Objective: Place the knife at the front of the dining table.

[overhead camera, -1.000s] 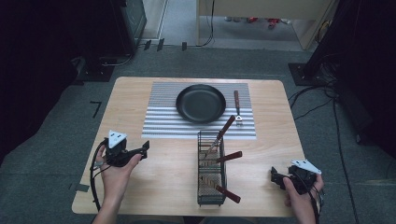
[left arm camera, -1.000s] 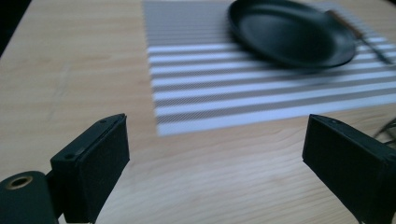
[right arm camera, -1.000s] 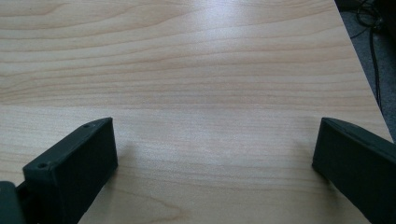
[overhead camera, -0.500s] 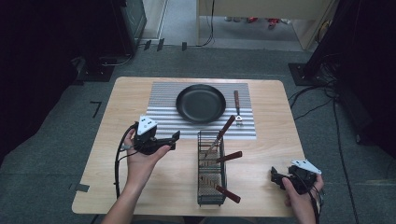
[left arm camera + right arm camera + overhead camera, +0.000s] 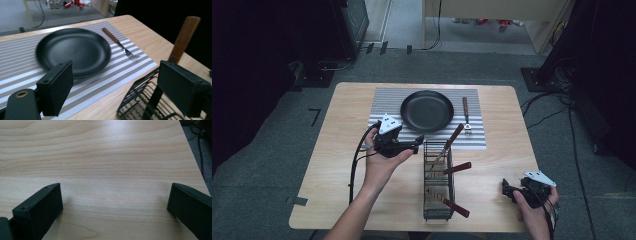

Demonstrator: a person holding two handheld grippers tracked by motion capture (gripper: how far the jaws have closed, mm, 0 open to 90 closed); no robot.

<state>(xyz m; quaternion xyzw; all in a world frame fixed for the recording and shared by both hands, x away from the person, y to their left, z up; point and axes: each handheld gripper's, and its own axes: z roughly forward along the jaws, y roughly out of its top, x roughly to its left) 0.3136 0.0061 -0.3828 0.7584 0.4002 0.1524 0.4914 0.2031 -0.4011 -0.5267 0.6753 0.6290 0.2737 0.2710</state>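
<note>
A wire basket [image 5: 438, 197] stands on the table's near middle and holds several wooden-handled utensils [image 5: 453, 138]. My left gripper [image 5: 416, 144] hovers just left of the basket's far end, near the black plate [image 5: 427, 110]. Its jaws are open and have just been closing a little, with nothing between them. In the left gripper view my left gripper [image 5: 115, 87] faces the plate [image 5: 73, 51], with a fork [image 5: 117, 43] to the plate's right. The basket [image 5: 140, 100] and a wooden handle [image 5: 183, 37] are by its right jaw. My right gripper [image 5: 507, 190] rests open at the table's near right corner.
A striped placemat [image 5: 382, 100] lies under the plate and the fork [image 5: 466, 116] at the far middle. In the right gripper view my right gripper [image 5: 115, 205] spans bare wooden tabletop [image 5: 107, 152], with the table's edge at the right.
My left gripper has moved right and away from the person, from the table's left side to beside the basket's far end. The right gripper has stayed put.
</note>
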